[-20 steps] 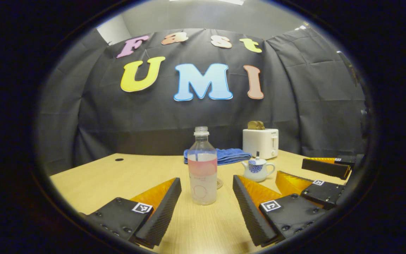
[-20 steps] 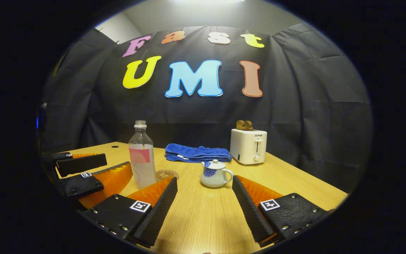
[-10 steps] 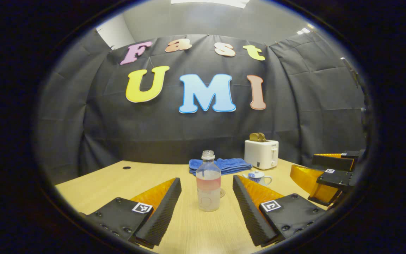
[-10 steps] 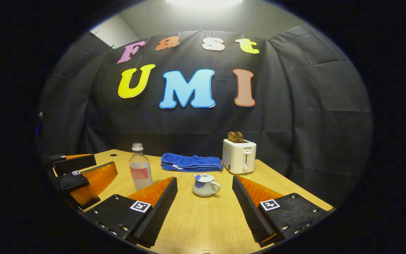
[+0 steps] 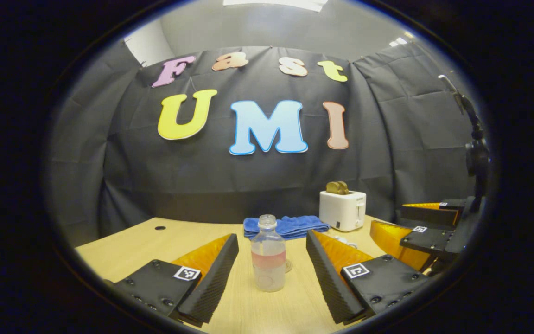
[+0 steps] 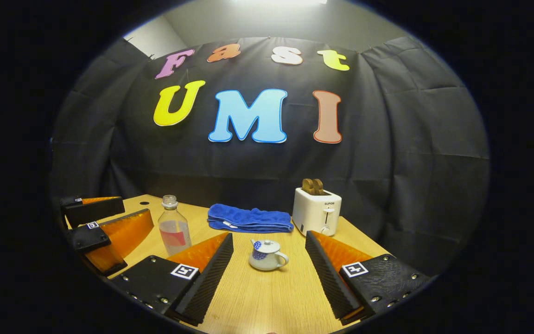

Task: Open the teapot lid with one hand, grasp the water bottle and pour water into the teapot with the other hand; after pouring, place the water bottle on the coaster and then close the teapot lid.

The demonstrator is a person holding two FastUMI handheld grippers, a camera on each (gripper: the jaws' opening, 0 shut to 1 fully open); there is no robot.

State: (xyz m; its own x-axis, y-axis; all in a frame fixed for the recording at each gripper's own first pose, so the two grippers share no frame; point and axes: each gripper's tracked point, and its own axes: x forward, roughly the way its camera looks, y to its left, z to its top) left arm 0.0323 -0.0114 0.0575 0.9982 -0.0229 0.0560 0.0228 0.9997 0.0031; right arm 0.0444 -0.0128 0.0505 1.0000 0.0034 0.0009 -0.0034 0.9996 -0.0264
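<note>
A clear water bottle with a pink label and no cap stands upright on the wooden table. My left gripper is open, well short of the bottle, which shows between its fingers. A coaster peeks out just behind the bottle. The white teapot with a blue pattern has its lid on. It sits ahead of my open right gripper, apart from both fingers. The bottle stands left of the teapot. The left gripper and the right gripper also show from the side, both open and empty.
A white toaster with bread in its slots stands at the back right. A folded blue towel lies at the back middle. A small round hole marks the table's far left. The black cloth wall closes the back.
Both grippers have drawn back from the table, so the bottle and teapot look smaller and farther off. Both stayed open. The bottle and teapot have not moved.
</note>
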